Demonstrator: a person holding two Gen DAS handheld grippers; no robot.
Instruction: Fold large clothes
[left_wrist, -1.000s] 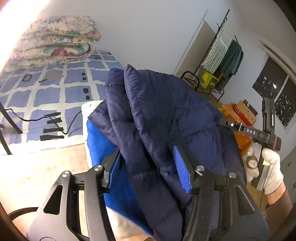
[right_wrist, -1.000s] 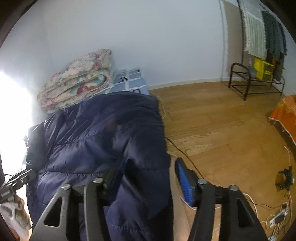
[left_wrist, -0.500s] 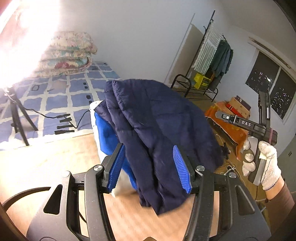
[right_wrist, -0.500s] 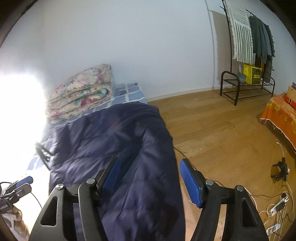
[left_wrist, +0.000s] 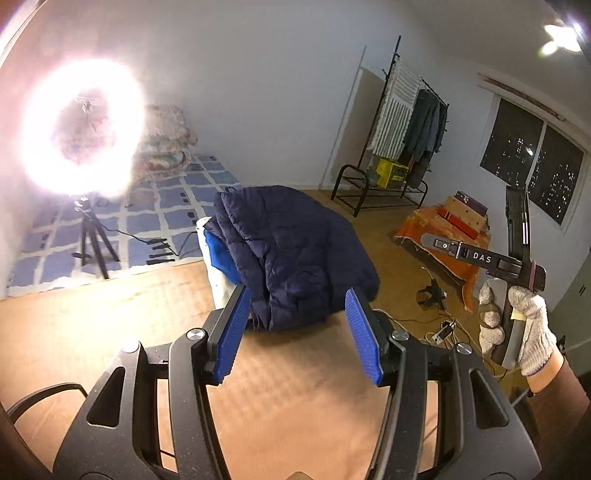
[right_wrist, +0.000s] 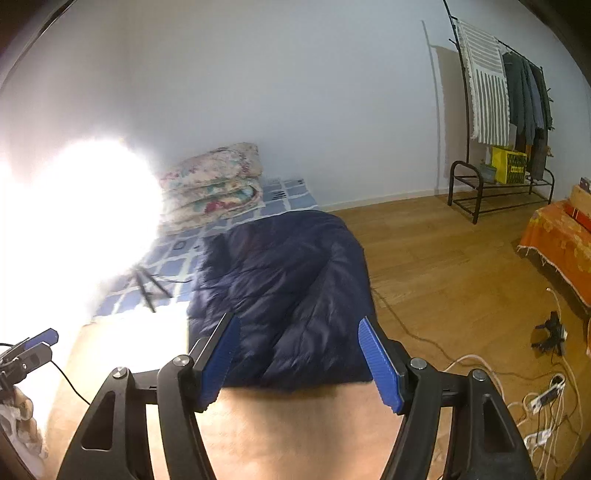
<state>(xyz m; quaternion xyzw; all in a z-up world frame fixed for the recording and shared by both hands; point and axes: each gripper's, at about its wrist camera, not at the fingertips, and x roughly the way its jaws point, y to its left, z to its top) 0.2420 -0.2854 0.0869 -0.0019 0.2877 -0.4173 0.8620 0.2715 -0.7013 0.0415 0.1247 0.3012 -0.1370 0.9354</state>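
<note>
Now both grippers gape (nothing held) — folded jacket (left_wrist: 295, 254) lying just ahead.

The flat tan tabletop (left_wrist: 92, 332) lies bare on the near side; the puffy dark-blue jacket (left_wrist: 295, 251) blocks the far side.

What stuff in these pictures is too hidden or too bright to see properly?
- Ring light, left wrist view: its glare washes out the wall and part of the floral quilts behind it.
- Same glare, right wrist view: everything left of the tripod is blanked out.
- Blue and white clothes, left wrist view: mostly covered by the navy puffer jacket.
- Left gripper, right wrist view: cut off by the edge.
</note>
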